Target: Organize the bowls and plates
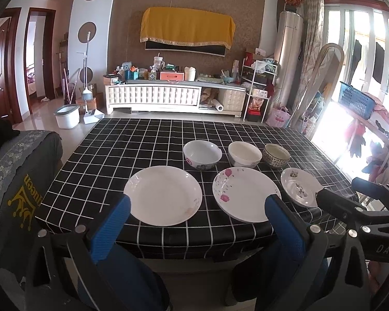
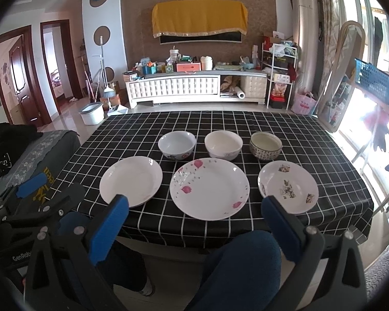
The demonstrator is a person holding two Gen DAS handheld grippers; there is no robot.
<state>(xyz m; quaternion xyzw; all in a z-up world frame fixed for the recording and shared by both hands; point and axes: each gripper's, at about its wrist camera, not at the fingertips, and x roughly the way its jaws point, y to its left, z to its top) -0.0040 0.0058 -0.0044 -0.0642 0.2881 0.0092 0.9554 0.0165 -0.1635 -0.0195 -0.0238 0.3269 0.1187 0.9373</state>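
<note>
On the black checked tablecloth (image 2: 285, 124) stand three plates in a front row: a plain white plate (image 2: 131, 180), a pink-flowered plate (image 2: 209, 188) and a smaller grey-patterned plate (image 2: 287, 186). Behind them is a row of three bowls: a white floral bowl (image 2: 177, 144), a cream bowl (image 2: 223, 144) and a dark dotted bowl (image 2: 265, 145). The same plates (image 1: 163, 192) (image 1: 246, 194) (image 1: 302, 190) and bowls (image 1: 202, 154) (image 1: 244, 154) (image 1: 276, 155) show in the left wrist view. My left gripper (image 1: 198, 208) and right gripper (image 2: 194, 208) hover open before the table's near edge, holding nothing.
A grey covered seat (image 1: 18, 181) with a crown print stands left of the table. A person's blue-clad knees (image 2: 243, 267) sit under the near edge. A drying rack with a blue basket (image 2: 376, 80) is at the right. Beyond the table are a TV cabinet (image 2: 194, 88) and a white bucket (image 2: 92, 114).
</note>
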